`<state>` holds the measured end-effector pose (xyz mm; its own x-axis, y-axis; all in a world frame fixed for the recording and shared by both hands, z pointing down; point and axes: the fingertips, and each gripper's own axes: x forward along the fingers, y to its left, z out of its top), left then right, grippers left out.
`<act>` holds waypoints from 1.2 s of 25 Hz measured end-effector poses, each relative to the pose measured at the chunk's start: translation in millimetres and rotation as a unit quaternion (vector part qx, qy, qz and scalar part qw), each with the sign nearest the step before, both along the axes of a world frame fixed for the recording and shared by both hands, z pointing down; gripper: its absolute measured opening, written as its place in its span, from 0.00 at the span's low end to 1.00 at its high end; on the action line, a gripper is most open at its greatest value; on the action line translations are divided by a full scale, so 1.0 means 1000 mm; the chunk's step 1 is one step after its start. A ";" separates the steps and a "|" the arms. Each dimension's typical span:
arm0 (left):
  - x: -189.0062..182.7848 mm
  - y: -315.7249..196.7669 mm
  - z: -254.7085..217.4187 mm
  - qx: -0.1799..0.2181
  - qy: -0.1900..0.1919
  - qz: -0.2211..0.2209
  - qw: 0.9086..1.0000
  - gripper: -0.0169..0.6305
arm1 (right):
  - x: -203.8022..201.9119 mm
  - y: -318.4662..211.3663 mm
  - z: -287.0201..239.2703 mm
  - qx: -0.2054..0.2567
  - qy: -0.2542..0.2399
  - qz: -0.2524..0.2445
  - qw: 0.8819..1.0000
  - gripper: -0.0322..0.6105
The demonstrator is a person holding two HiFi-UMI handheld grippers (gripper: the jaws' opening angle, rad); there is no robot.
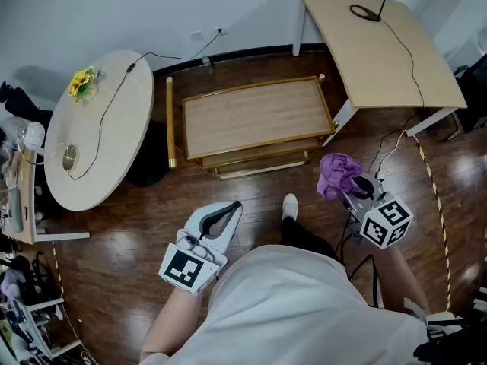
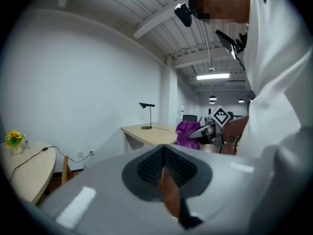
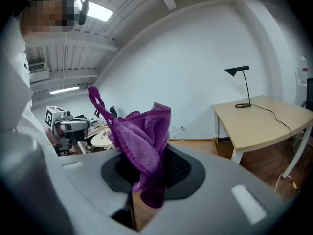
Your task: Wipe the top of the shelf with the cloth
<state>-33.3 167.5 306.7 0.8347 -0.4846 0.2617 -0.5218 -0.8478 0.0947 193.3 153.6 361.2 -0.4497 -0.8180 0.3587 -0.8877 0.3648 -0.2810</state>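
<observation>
Standing back from the low wooden shelf point(image 1: 255, 116), the person holds the purple cloth point(image 1: 338, 175) ready, but judging by how things lie, no wiping is under way. The right gripper point(image 1: 351, 191) has its jaws pinching the cloth, which bunches up above them and sits well apart from the shelf, over the floor point(image 1: 152, 211) off the shelf's front right corner. The left gripper point(image 1: 230, 213) is held low before the body, jaws pressed together with nothing between them. The shelf top is bare and nothing touches it, so the whole job seems left to do: bring the cloth down onto the top and pass it across the boards.

Neither gripper view shows the shelf; both look out at walls, ceiling and the rectangular counter point(image 3: 264, 119) with its lamp point(image 3: 242, 84). In the head view the shelf's lower tiers are mostly covered by its top, and the person's torso cuts off both arms. Whether the top carries dust or marks cannot be made out
</observation>
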 end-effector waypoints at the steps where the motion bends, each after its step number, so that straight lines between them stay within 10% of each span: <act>1: 0.013 -0.014 -0.006 0.004 0.006 -0.007 1.000 0.05 | 0.010 -0.018 0.002 -0.001 0.002 -0.008 1.000 0.21; 11: 0.074 -0.102 -0.015 -0.001 0.013 -0.036 0.999 0.05 | 0.090 -0.177 0.070 -0.053 0.018 -0.016 0.998 0.21; 20: 0.054 -0.151 0.007 -0.010 -0.020 -0.007 1.000 0.05 | 0.124 -0.298 0.149 -0.108 0.045 0.057 0.992 0.21; 30: 0.007 -0.203 0.007 -0.049 -0.022 -0.011 0.999 0.05 | 0.175 -0.379 0.273 -0.227 0.114 0.143 0.957 0.21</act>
<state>-26.4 -35.6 313.2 0.8105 -0.4738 0.3445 -0.5463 -0.8236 0.1526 368.5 -225.5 633.8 -0.0995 -0.6324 0.7682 -0.9900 -0.0149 -0.1405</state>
